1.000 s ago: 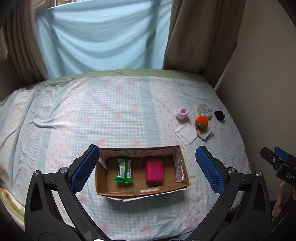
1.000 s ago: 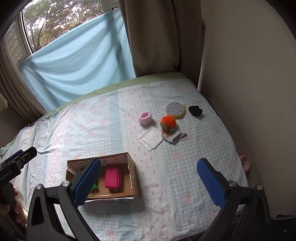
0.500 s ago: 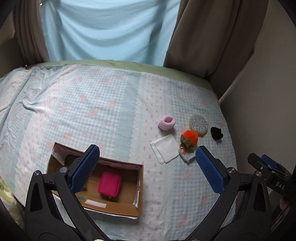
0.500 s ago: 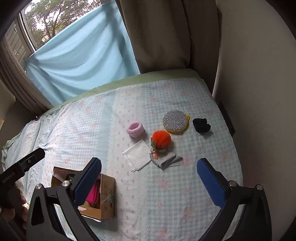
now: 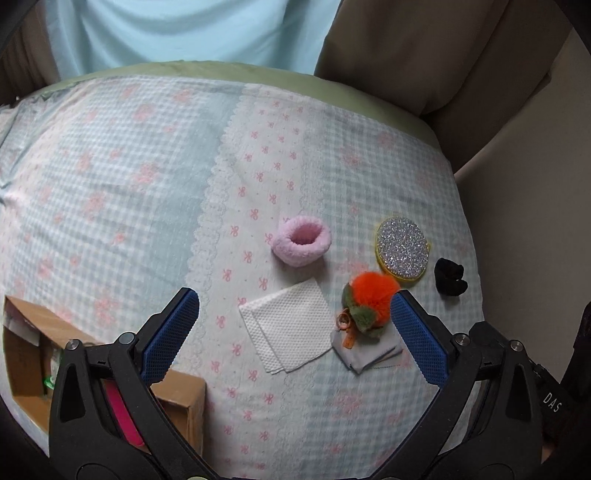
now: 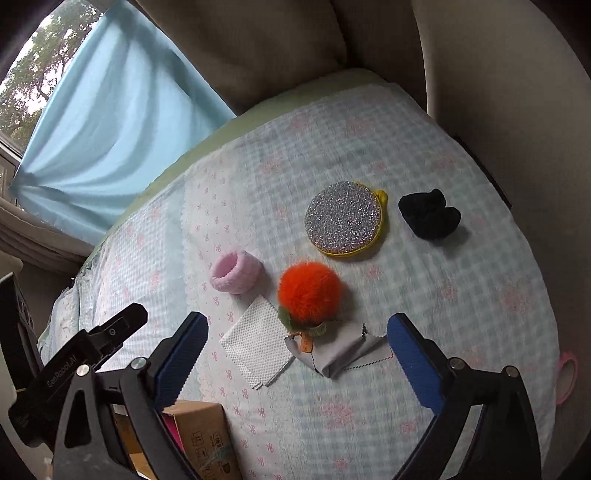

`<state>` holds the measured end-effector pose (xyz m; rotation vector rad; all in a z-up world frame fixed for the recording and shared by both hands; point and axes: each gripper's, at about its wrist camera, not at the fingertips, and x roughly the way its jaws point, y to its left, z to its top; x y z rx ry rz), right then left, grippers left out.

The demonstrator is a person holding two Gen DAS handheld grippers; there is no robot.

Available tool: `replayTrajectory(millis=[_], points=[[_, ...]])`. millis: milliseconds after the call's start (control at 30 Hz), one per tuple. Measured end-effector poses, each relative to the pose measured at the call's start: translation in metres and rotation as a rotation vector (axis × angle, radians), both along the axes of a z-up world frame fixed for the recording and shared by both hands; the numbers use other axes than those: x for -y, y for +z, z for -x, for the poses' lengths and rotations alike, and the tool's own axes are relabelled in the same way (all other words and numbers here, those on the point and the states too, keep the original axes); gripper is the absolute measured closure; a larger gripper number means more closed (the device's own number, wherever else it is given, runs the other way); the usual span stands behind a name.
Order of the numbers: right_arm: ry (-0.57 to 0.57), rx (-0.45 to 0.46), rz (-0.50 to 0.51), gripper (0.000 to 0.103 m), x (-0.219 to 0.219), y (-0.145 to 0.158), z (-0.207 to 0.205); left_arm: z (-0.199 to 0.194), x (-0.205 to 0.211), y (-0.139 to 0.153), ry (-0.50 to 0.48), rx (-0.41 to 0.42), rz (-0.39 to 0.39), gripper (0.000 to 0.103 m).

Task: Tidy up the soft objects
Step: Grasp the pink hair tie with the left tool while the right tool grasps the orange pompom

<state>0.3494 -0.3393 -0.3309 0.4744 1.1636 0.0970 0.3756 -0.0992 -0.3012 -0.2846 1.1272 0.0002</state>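
Left wrist view: the left gripper (image 5: 294,302) is wide open and holds nothing. Under it on the checked bedsheet (image 5: 110,177) lie a folded white cloth (image 5: 288,330), a fluffy orange pom-pom (image 5: 373,295) resting on a grey cloth (image 5: 365,358), a pink fuzzy ring (image 5: 301,240), a round glittery silver pad (image 5: 402,250) and a black scrunchie (image 5: 448,277). A brown cardboard box (image 5: 181,391) sits at the lower left.

Right wrist view: the right gripper (image 6: 297,328) has just closed a little but is wide apart, empty. "GenRobot.AI" is printed on the other gripper.

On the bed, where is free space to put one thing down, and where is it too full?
Free: the wide sheet left of the pink band, up to the blue curtain, and the strip right of the grey cloth. Crowded: the white napkin, orange pompom, glitter disc and black scrunchie lie close together.
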Motion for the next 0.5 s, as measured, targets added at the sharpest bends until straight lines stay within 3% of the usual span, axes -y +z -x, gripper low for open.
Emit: replayTrajectory(millis=[300, 500], points=[[-0.035, -0.106, -0.048, 0.017, -0.003, -0.087, -0.041, -0.067, 0.015, -0.097, 0.018, -0.100, 0.051, 0.002], [-0.016, -0.136, -0.070, 0.026, -0.013, -0.121, -0.052, -0.092, 0.017, -0.145, 0.041, -0.152, 0.069, 0.005]])
